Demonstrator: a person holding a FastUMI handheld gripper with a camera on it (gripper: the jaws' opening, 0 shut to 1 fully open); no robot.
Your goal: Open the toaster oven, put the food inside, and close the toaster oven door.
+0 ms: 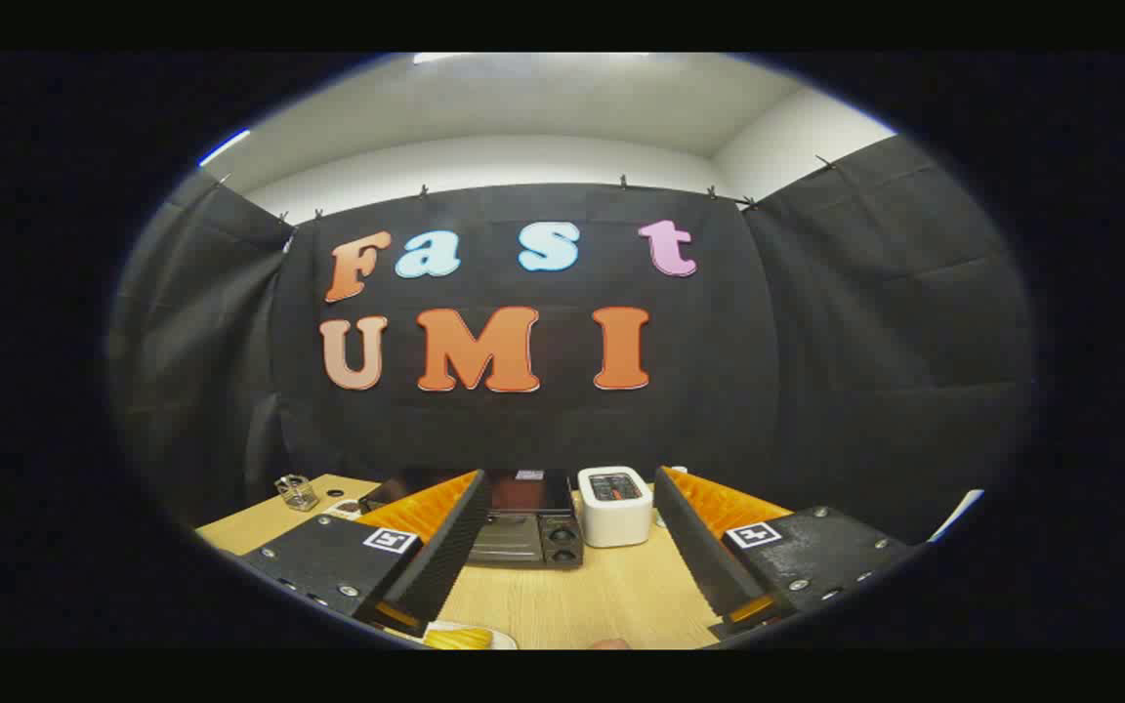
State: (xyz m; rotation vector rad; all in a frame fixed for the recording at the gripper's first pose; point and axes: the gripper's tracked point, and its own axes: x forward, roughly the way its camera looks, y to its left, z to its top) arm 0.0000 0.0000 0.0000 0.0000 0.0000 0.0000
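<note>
A dark toaster oven [521, 522] stands on the wooden table [582, 596], well beyond my fingers, its door shut and two knobs on its right side. Yellow food [458, 639] lies on a white plate [499, 637] below the left finger, close to me. My gripper [567, 513] is open, held above the table with nothing between its fingers. The left finger hides the oven's left part.
A white boxy appliance [614, 505] sits just right of the oven. A small clear glass container [297, 492] stands at the table's far left. Black cloth walls close the booth behind and on both sides.
</note>
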